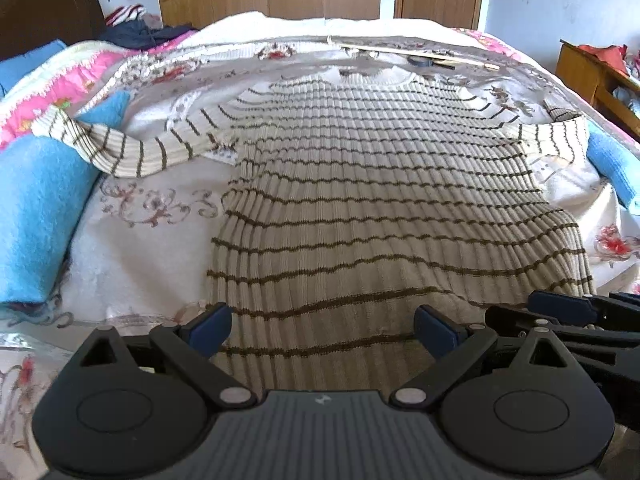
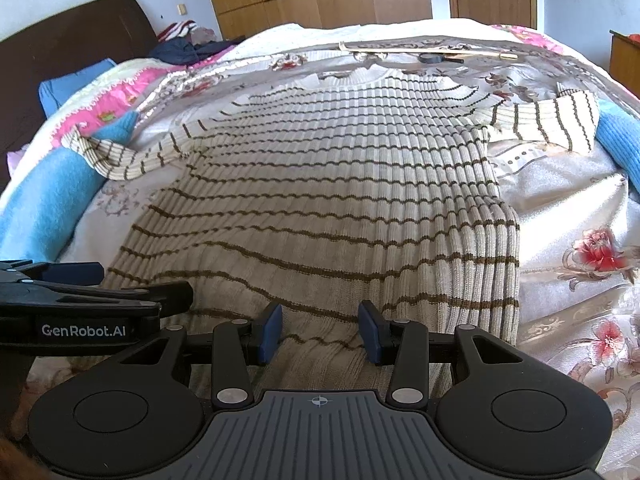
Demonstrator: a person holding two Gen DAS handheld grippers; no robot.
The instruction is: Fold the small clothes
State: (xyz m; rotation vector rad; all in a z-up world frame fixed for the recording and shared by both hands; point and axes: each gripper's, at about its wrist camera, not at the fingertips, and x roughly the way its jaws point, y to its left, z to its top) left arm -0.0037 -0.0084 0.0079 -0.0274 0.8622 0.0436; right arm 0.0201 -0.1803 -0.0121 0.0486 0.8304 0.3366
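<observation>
A cream ribbed sweater with thin brown stripes [image 1: 384, 200] lies flat on the bed, neck at the far end, both sleeves spread sideways; it also fills the right wrist view [image 2: 328, 184]. My left gripper [image 1: 322, 330] is open over the hem's left part, jaws wide apart with cloth between them. My right gripper [image 2: 320, 330] is open over the hem's middle, pads a hand's width apart. Each gripper shows at the edge of the other's view: the right gripper [image 1: 568, 312] and the left gripper [image 2: 96, 292].
A floral bedspread [image 1: 152, 216] covers the bed. Blue pillows [image 1: 36, 216] lie at the left, another blue one [image 1: 612, 160] at the right. A wooden stick [image 1: 416, 53] lies past the collar. A wooden cabinet [image 1: 592, 76] stands at the right, wardrobes behind.
</observation>
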